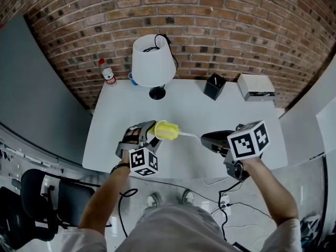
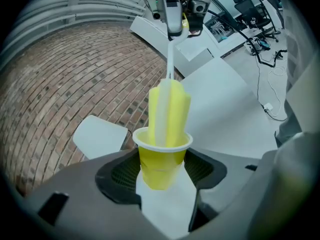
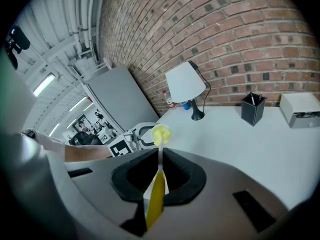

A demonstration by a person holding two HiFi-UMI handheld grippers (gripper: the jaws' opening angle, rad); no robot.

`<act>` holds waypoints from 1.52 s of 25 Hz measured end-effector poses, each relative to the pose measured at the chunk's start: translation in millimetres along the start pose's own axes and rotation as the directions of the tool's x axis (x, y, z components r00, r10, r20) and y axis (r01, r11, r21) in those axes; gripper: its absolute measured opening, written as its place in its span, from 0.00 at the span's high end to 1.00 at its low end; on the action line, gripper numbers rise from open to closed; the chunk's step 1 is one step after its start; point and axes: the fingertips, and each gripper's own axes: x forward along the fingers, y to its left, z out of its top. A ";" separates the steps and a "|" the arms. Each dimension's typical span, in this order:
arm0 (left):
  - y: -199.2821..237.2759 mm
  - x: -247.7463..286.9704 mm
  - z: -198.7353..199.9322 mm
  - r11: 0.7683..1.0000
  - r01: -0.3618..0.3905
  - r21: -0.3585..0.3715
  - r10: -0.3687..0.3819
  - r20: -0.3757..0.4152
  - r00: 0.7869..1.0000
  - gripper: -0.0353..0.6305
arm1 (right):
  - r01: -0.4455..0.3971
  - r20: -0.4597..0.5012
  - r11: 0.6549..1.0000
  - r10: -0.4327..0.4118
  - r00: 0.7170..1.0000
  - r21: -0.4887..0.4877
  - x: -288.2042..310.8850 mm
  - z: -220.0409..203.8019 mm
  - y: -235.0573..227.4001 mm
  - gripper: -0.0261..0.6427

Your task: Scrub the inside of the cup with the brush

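Centre of the head view, over the near part of the white table (image 1: 210, 114): left gripper (image 1: 143, 136) holds the yellow cup (image 2: 161, 161). Jaws stand wide, pads on both side walls, and the cup is tipped with its mouth toward frame right. Right gripper (image 3: 160, 170) is closed down narrow, pinching the brush (image 3: 155, 199) on its thin handle. The brush's yellow head (image 2: 170, 109) sits partly in the cup, most of it still past the rim. Along the brick wall (image 1: 236, 25) at frame top are a bottle (image 1: 108, 73) at upper left, a white lamp (image 1: 152, 61), a black pen holder (image 1: 214, 86) and a white box (image 1: 255, 86), all well apart from both grippers.
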 end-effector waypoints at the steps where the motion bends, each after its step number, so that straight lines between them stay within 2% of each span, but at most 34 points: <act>1: 0.0 -0.1 -1.2 1.000 0.001 -0.003 -0.001 -0.002 1.000 0.52 | 0.003 0.002 1.000 -0.003 1.000 -0.006 -0.9 0.5 -0.2 0.92; 8: -2.8 0.9 -9.1 1.000 0.014 -0.027 -0.015 -0.016 1.000 0.52 | 0.004 -0.001 0.999 -0.004 1.000 -0.039 -6.9 -1.3 2.1 0.92; 11: -5.2 1.9 -11.2 0.997 0.049 -0.052 -0.049 -0.012 0.999 0.52 | 0.037 0.004 0.985 -0.037 0.999 -0.168 -12.7 3.4 6.4 0.92; 13: -6.4 2.2 -11.2 0.996 0.070 -0.059 -0.071 -0.007 0.997 0.52 | 0.065 0.004 0.952 -0.067 0.998 -0.298 -16.9 7.2 10.9 0.92; 15: -7.5 2.0 -9.6 0.994 0.089 -0.067 -0.089 0.004 0.996 0.52 | 0.086 0.006 0.901 -0.092 0.996 -0.426 -19.9 10.7 17.3 0.92; 17: -8.8 2.6 -6.9 0.991 0.110 -0.081 -0.109 0.018 0.994 0.52 | 0.107 0.009 0.828 -0.122 0.992 -0.551 -21.3 13.2 23.7 0.92; 20: -9.2 5.0 -3.4 0.984 0.140 -0.112 -0.137 0.035 0.990 0.52 | 0.128 0.008 0.673 -0.178 0.984 -0.728 -19.8 13.5 32.8 0.92; 23: -9.0 7.4 -1.3 0.978 0.166 -0.128 -0.161 0.043 0.986 0.52 | 0.126 0.002 0.510 -0.237 0.971 -0.851 -17.1 12.3 38.2 0.92; 25: -9.7 8.7 -1.2 0.975 0.181 -0.129 -0.177 0.041 0.983 0.52 | 0.109 -0.007 0.422 -0.263 0.965 -0.900 -15.0 10.0 40.7 0.92; 26: -11.0 9.3 -1.2 0.973 0.190 -0.128 -0.187 0.039 0.982 0.52 | 0.095 -0.015 0.389 -0.272 0.962 -0.916 -13.5 8.0 42.2 0.92; 32: -18.3 8.9 5.7 0.969 0.225 -0.098 -0.221 0.047 0.974 0.52 | 0.039 -0.036 0.230 -0.310 0.950 -0.972 -3.2 -1.6 45.1 0.92; 34: -19.7 7.2 9.3 0.970 0.231 -0.079 -0.228 0.051 0.972 0.52 | 0.027 -0.038 0.203 -0.310 0.950 -0.979 -0.9 -2.3 46.9 0.92; 38: -19.6 3.3 16.8 0.973 0.224 -0.051 -0.221 0.059 0.973 0.52 | 0.023 -0.037 0.184 -0.317 0.948 -0.983 4.7 -4.0 47.5 0.92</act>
